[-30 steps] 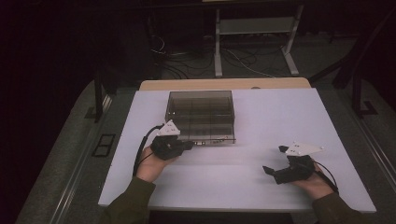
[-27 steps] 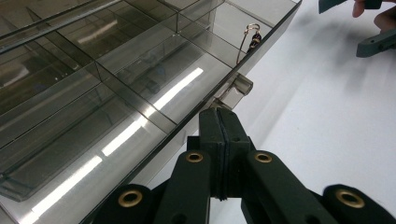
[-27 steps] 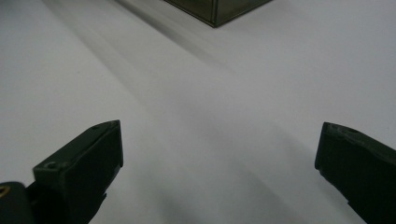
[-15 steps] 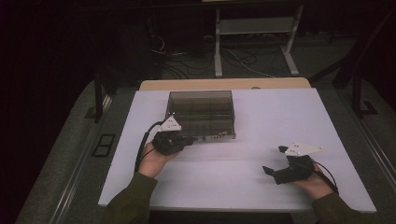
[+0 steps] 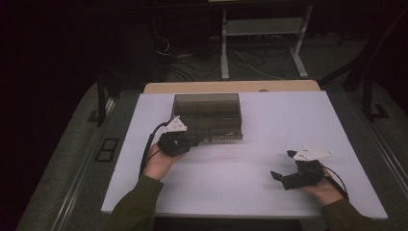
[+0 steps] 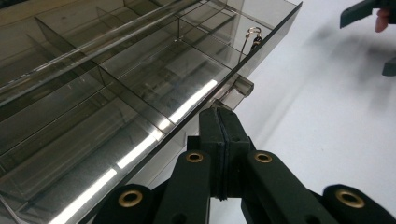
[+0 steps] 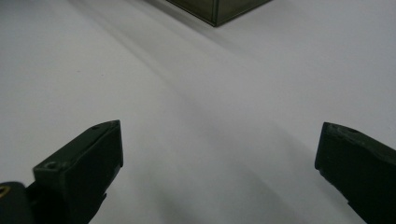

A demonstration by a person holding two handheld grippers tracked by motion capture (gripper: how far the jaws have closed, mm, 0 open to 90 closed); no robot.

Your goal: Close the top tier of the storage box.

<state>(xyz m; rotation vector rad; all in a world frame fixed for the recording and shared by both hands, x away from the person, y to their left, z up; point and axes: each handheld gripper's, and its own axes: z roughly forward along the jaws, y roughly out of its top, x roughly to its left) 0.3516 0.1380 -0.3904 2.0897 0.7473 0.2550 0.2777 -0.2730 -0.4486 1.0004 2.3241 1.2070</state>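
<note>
Up at the far middle of the white worktop (image 5: 269, 120) sits a smoky clear compartment box (image 5: 207, 113), lid closed. Its front latch tab (image 6: 237, 88) lies just ahead of the left hand-held gripper (image 6: 219, 116), whose jaws are pressed together; whether they pinch the tab I cannot tell. Well apart, the right hand-held gripper (image 5: 284, 168) rests low with jaws spread wide over bare worktop.
</note>
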